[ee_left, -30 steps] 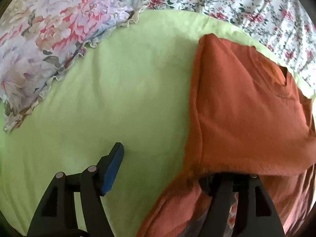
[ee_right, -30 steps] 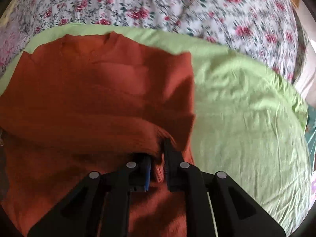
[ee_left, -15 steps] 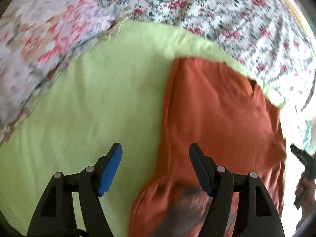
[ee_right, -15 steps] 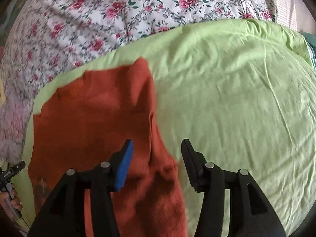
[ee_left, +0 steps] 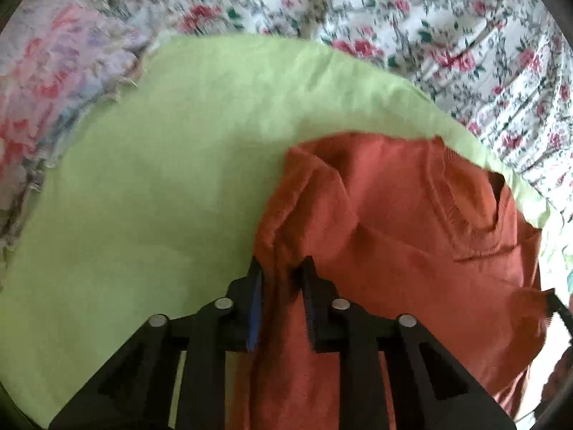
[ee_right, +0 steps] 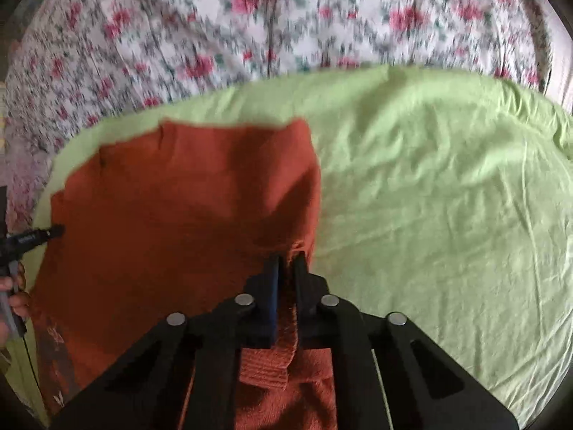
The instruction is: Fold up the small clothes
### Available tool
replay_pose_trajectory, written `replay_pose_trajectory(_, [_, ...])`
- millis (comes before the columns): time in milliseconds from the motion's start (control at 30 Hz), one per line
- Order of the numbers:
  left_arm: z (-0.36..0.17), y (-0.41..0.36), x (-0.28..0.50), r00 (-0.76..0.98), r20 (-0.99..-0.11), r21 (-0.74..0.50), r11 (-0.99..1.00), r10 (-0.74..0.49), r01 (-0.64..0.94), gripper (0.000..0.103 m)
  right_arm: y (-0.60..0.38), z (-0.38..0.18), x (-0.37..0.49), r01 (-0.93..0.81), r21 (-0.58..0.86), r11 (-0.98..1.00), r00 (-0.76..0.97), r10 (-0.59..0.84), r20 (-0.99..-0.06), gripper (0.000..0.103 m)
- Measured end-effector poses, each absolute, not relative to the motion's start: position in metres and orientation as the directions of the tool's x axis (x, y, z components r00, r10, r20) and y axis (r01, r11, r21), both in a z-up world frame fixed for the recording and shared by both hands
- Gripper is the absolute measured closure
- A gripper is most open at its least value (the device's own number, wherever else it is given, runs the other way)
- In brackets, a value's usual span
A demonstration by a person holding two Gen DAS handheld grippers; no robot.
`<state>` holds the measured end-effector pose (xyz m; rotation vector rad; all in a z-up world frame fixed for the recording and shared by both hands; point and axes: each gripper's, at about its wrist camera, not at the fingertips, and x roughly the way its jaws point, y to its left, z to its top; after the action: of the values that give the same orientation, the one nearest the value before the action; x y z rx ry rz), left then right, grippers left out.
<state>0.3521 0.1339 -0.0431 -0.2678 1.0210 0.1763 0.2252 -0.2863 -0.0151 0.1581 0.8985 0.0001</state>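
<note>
1. Two hand-held grippers are both clamped on one rust-orange knitted sweater (ee_left: 412,236), which lies on a light green bed sheet (ee_left: 161,186).
2. The left hand-held gripper (ee_left: 281,268) has its jaws drawn close together on the left edge of the sweater; a fold of the orange cloth runs between them.
3. The right hand-held gripper (ee_right: 285,263) has its jaws almost together on the right edge of the sweater (ee_right: 179,222), with a ribbed strip of the cloth pinched between them.
4. The round neck opening of the sweater is on the far side of it, toward a white bedcover with red flowers (ee_left: 412,18).
5. The green sheet (ee_right: 447,197) stretches wide to the right of the sweater and shows small wrinkles.
6. Far to the left of the sweater, a pale frilled pillow with pink flowers (ee_left: 53,82) lies at the edge of the green sheet.
7. Both views are a little blurred.
</note>
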Motion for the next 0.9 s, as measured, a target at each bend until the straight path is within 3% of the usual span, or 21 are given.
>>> replay_pose_trajectory(133, [-0.048,0.151,0.349,0.499,-0.862,-0.109,0.929,0.089,-0.353,0.093,-0.282,-0.018,0.237,0.06,0.094,0.994,0.618,0.037,-0.785,0.098])
replay_pose_trajectory(333, [-0.042,0.157,0.344,0.476,-0.873,-0.096,0.923,0.102,-0.373,0.085,-0.289,-0.04,0.244,0.113,0.143,0.983,0.543,0.059,-0.837,0.095])
replay_pose_trajectory(400, [-0.03,0.159,0.33,0.483,-0.871,-0.112,0.916,0.096,-0.384,0.086,-0.294,-0.03,0.236,0.139,0.18,0.974,0.546,0.076,-0.835,0.083])
replay_pose_trajectory(467, [-0.021,0.162,0.318,0.492,-0.868,-0.139,0.917,0.069,-0.375,0.078,-0.295,-0.02,0.224,0.141,0.185,0.973,0.564,0.075,-0.823,0.055])
replay_pose_trajectory(500, [-0.016,0.163,0.307,0.494,-0.868,-0.154,0.917,0.053,-0.368,0.073,-0.296,-0.015,0.215,0.14,0.188,0.972,0.578,0.074,-0.813,0.053])
replay_pose_trajectory(567, [-0.009,0.164,0.279,0.49,-0.871,-0.168,0.92,0.03,-0.355,0.055,-0.297,-0.007,0.195,0.13,0.2,0.971,0.598,0.084,-0.797,0.052])
replay_pose_trajectory(633, [-0.006,0.161,0.253,0.486,-0.874,-0.178,0.923,0.012,-0.343,0.049,-0.299,-0.004,0.176,0.122,0.217,0.968,0.592,0.105,-0.799,0.052])
replay_pose_trajectory(900, [-0.018,0.133,0.124,0.403,-0.911,-0.211,0.939,-0.087,-0.273,0.044,-0.303,-0.016,0.086,0.07,0.306,0.949,0.49,0.235,-0.84,0.052])
